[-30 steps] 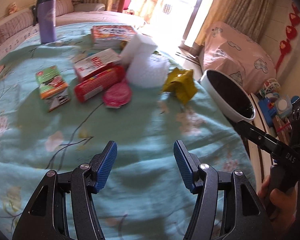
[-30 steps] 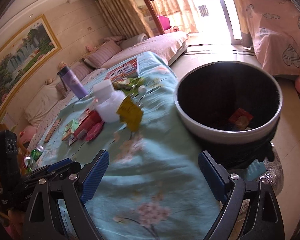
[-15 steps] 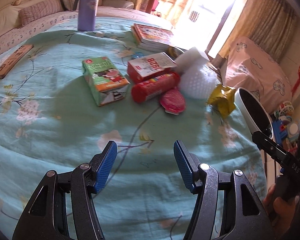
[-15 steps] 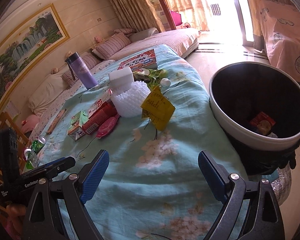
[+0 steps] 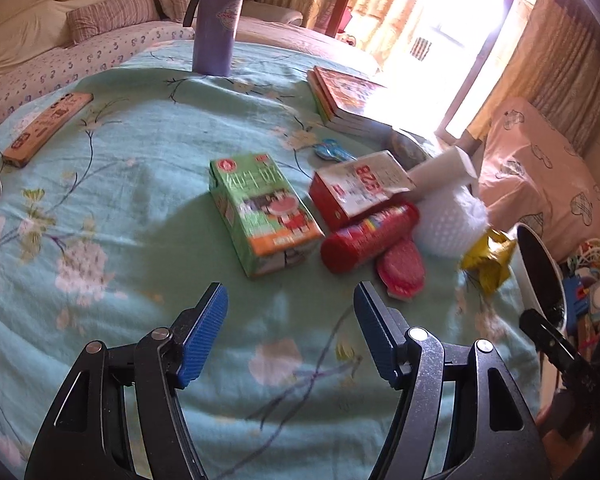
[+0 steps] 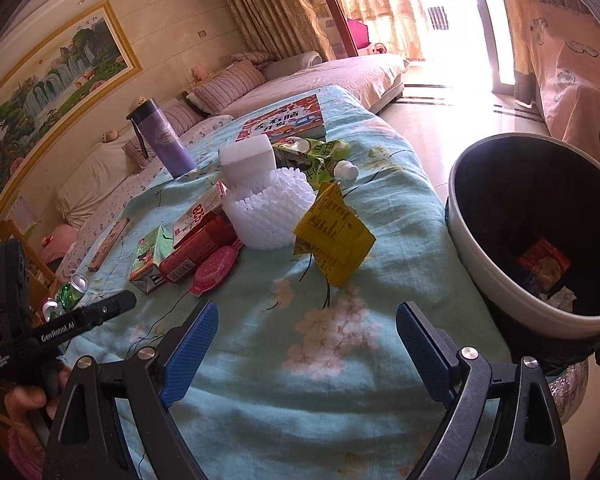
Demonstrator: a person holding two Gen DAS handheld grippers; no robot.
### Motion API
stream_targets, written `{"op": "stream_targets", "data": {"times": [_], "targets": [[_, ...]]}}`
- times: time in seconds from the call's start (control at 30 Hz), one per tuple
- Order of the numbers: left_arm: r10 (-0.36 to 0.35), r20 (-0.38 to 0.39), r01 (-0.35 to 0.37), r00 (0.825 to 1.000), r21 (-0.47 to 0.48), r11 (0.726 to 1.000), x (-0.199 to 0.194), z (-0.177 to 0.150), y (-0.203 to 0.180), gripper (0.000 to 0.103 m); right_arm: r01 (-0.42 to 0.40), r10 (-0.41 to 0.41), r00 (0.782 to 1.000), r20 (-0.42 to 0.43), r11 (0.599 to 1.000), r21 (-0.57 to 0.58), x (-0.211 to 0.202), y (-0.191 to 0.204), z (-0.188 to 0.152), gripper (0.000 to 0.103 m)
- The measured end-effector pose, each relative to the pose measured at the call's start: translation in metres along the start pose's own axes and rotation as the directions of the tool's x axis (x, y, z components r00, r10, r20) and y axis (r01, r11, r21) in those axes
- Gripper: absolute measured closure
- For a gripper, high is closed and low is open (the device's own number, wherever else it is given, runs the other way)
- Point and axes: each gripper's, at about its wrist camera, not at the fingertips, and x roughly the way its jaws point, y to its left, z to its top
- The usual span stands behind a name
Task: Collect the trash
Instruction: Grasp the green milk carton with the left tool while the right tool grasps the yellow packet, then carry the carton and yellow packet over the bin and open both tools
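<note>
Green carton (image 5: 262, 210) (flat) on tablecloth (image 5: 140, 160)

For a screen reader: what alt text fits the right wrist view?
Open right gripper, holding nothing, above a teal tablecloth littered with a yellow wrapper, cartons and a white foam net. A bin holding some trash stands at right.

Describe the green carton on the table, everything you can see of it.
The green carton is a small box-shaped drink carton, paper-like, with a green top face carrying printed characters, a cartoon picture and an orange band near its lower end. It lies flat on its broad side on the teal flowered cloth, long axis running away from the left camera. It looks intact, not crushed. The red tube and red box lie close on its right; whether they touch is unclear. Nothing grips it.
</note>
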Motion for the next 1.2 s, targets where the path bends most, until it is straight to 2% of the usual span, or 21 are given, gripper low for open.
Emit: {"op": "stream_targets", "data": {"times": [0.17,0.37,0.47,0.5,0.67,1.0,1.2], "targets": [[0.020,-0.014,-0.020,1.000,-0.020,1.000,0.021,0.025,0.005,0.036,0.023,-0.023,1.000,0.020,1.000,-0.005,0.010,-0.003,0.014,0.011],[0.056,-0.033,-0.056,0.998,0.005,0.998,0.045,0.043,0.008,0.036,0.050,-0.050,0.999,0.011,0.999,-0.006,0.028,-0.010,0.029,0.015],[0.041,-0.026,-0.041,0.999,0.032,0.999,0.048,0.042,0.009,0.039,0.054,-0.054,0.999,-0.005,0.998,-0.011,0.037,-0.012,0.033,0.034],[0.040,-0.017,-0.039,0.999,0.047,0.998,0.047,0.041,0.008,0.040,0.056,-0.056,0.998,-0.013,0.998,-0.013,0.039,-0.012,0.034,0.048],[0.018,0.003,-0.018,1.000,0.089,0.996,0.038,0.035,0.007,0.047,0.053,-0.053,0.999,-0.002,0.998,-0.027,0.035,-0.010,0.030,0.060],[-0.035,0.044,0.029,0.998,0.128,0.991,-0.003,0.018,0.005,0.051,0.009,-0.008,1.000,0.020,0.999,-0.036,0.012,0.001,0.019,0.062],[-0.100,0.068,0.088,0.993,0.156,0.984,-0.032,0.004,-0.010,0.052,-0.007,0.009,0.999,0.039,0.999,-0.043,-0.008,0.006,0.012,0.062]]}}
